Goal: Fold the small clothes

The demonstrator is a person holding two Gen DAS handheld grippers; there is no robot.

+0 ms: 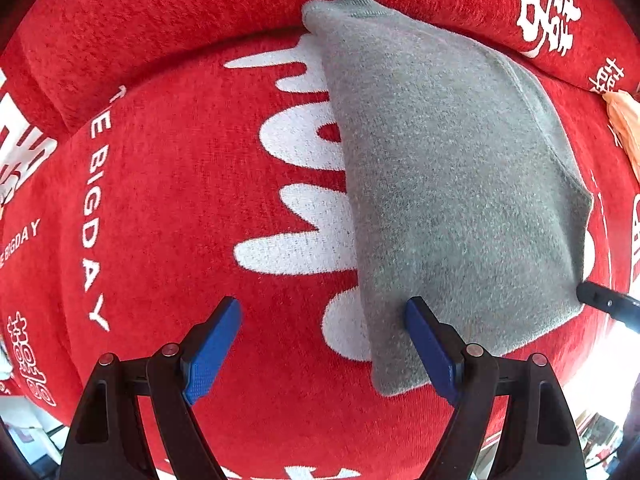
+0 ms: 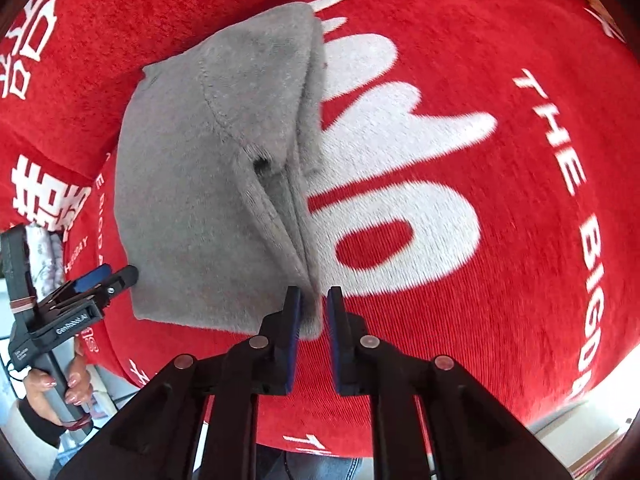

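Right gripper (image 2: 314, 312): jaws narrowed but gap visible, near corner of grey garment (image 2: 208, 184) sitting between pads, contact unclear; likely mid-release or about to pinch layered edge; left gripper (image 1: 322, 344): jaws spread wide, empty, right pad over garment's near edge, left pad over bare cloth; probably positioned to steady or take that edge; garment lies folded into narrow stack, layers showing along right side, on red cushion cover (image 1: 160, 200) with white lettering; orange fabric (image 1: 624, 128) at far right edge, untouched.
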